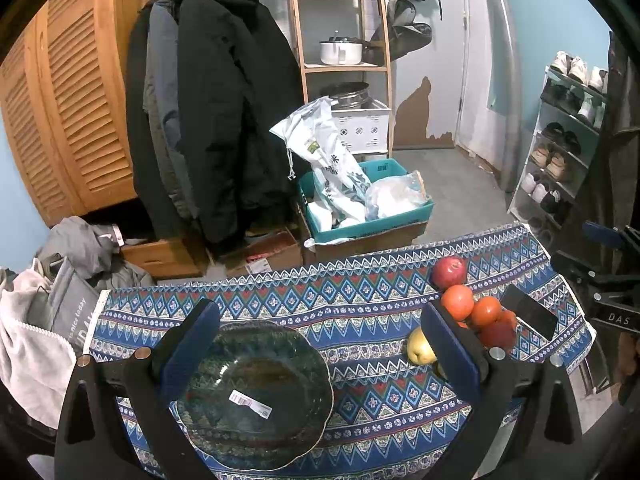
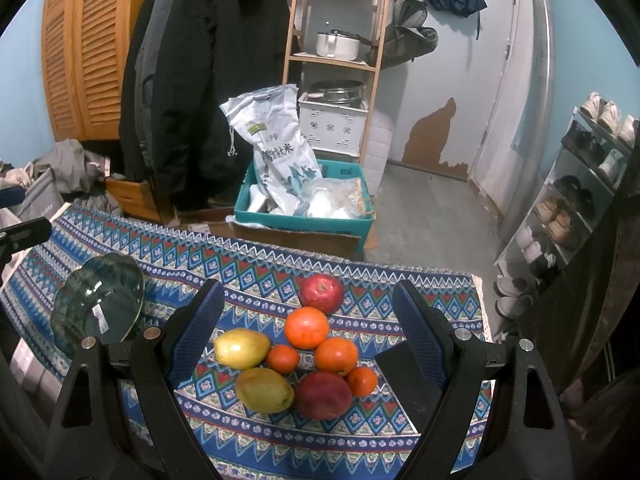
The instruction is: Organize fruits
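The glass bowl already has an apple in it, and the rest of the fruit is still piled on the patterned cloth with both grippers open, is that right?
Not quite. The bowl is empty; the left wrist view shows only a sticker in it. All the fruit, including both apples, sits piled on the cloth. The left gripper and right gripper are both open.

We see a glossy, clear glass bowl [image 1: 256,396] on a matt woven tablecloth [image 1: 360,300]; beside the bowl, the fruit [image 2: 308,328] looks smooth-skinned, and the gripper pads [image 2: 196,332] look textured.
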Demonstrator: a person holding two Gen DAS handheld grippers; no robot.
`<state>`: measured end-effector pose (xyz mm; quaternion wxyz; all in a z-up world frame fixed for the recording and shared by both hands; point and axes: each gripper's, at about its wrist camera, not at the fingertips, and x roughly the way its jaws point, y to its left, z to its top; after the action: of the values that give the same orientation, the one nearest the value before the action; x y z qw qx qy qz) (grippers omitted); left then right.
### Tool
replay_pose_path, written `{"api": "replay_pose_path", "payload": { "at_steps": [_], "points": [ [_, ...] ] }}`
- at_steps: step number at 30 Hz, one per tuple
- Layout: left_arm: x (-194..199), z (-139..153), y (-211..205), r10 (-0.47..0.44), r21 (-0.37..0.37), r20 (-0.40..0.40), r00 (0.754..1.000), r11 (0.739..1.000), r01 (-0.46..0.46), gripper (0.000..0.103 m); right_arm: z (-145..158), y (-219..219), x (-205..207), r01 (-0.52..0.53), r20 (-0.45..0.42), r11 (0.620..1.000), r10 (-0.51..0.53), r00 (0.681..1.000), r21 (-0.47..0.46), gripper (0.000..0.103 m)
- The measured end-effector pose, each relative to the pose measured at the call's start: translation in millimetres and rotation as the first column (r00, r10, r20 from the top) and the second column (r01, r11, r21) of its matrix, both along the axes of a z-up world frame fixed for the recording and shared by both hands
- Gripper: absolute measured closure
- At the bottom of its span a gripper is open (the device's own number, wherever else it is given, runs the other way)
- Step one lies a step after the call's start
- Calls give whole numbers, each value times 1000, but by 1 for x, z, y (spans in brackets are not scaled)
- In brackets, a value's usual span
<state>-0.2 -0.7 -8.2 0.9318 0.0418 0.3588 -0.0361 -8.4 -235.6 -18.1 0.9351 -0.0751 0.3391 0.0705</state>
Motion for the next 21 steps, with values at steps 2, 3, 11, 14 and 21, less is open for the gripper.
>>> {"api": "replay_pose_path", "payload": {
  "at_steps": [2,3,11,14,21],
  "points": [
    [0,0,0,1,0,1,1000,1000,-1,1,-1,0,-1,-4,-2,1000,4,1000,3,18],
    [0,0,0,1,0,1,1000,1000,-1,1,-1,0,0,-5,-2,1000,5,1000,1,18],
    [0,1,0,8,2,-3,1000,1000,-8,1,-2,2,-1,-6,-3,1000,6,1000,-7,19],
    [0,1,1,11,-4,-6,1000,1000,-11,1,-2,2,-1,-6,-3,1000,6,1000,-6,19],
    [2,2,4,11,-10,-15,1000,1000,-12,1,-2,3,-1,-6,-5,1000,6,1000,-6,19]
  ]
}}
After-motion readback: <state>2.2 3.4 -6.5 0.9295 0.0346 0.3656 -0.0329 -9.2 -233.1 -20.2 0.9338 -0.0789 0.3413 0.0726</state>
